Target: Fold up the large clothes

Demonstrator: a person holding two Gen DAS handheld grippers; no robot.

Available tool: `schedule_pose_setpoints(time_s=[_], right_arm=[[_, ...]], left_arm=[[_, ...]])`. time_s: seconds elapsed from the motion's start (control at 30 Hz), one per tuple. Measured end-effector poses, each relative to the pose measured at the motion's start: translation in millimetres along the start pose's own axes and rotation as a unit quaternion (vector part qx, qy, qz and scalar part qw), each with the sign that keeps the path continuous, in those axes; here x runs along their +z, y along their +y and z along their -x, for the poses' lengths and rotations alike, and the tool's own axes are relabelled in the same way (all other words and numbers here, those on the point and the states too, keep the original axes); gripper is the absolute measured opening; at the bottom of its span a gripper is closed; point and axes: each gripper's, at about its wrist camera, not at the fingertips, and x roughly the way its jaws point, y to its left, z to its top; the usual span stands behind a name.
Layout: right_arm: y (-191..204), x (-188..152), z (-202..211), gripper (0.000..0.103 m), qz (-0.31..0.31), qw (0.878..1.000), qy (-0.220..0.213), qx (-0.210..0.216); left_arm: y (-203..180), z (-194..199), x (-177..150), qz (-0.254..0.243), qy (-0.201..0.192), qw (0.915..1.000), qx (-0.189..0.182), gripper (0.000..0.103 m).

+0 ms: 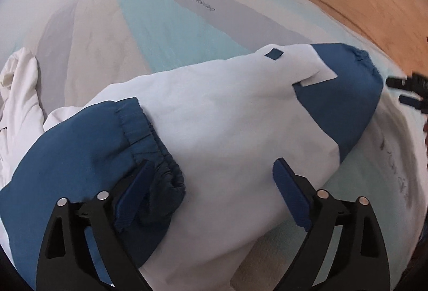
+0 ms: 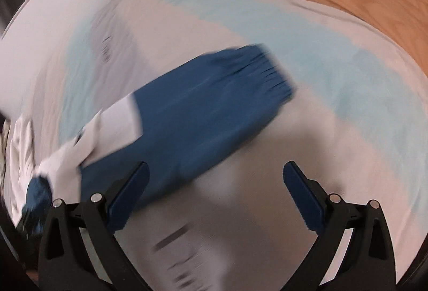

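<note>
2 grippers, both wide open w/ nothing held: left gripper (image 1: 210,190) hovers over the jacket (image 1: 214,117) lying folded on the bed (image 1: 165,23), right gripper (image 2: 216,193) beside its blue sleeve (image 2: 203,109). Risk: left pad sits right by the cuff (image 1: 157,157), so a careless close or drag could snag it and undo the fold. Right view is blurred, so a grab now might take bedsheet instead of sleeve.
</note>
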Motion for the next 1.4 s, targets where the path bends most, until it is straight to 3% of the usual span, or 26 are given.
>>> schedule_pose_setpoints(time_s=[0.1, 0.27, 0.6, 0.67, 0.73, 0.87, 1.13, 1.27, 1.4], right_arm=[[-17.5, 20.7, -22.9, 0.096, -0.009, 1.000, 0.016, 0.008], [-15.9, 42.1, -49.1, 0.079, 0.014, 0.999, 0.033, 0.005], [-37.0, 50.1, -63.3, 0.067, -0.054, 0.998, 0.032, 0.021], [-40.0, 52.0, -62.5, 0.051, -0.072, 0.997, 0.029, 0.027], [-41.9, 54.4, -62.3, 0.042, -0.080, 0.996, 0.029, 0.030], [-44.6, 58.4, -54.0, 0.030, -0.093, 0.994, 0.025, 0.046], [-15.5, 62.1, -21.9, 0.024, -0.042, 0.999, -0.001, 0.030], [19.6, 62.4, 9.5, 0.021, 0.014, 0.999, -0.037, 0.015], [64.6, 57.4, 42.2, 0.018, 0.064, 0.995, -0.066, 0.035]], left_arm=[[0.1, -5.8, 1.1, 0.013, 0.003, 0.9999, 0.006, 0.095], [-1.3, -11.8, 6.4, 0.028, 0.010, 0.9995, 0.013, 0.097], [-2.3, -10.6, 8.4, 0.020, 0.024, 0.9994, 0.015, 0.097], [-1.8, -9.2, 8.3, 0.019, 0.026, 0.9993, 0.017, 0.097], [-0.6, -9.4, 9.6, 0.022, 0.027, 0.9993, 0.017, 0.097], [-4.7, -9.3, 8.3, 0.022, 0.027, 0.9992, 0.018, 0.097], [-1.6, -6.6, 9.7, 0.024, 0.026, 0.9993, 0.012, 0.097], [6.1, 3.1, 9.6, 0.036, 0.022, 0.9991, 0.007, 0.097], [17.9, 20.3, 5.5, 0.055, 0.017, 0.9983, 0.006, 0.097]])
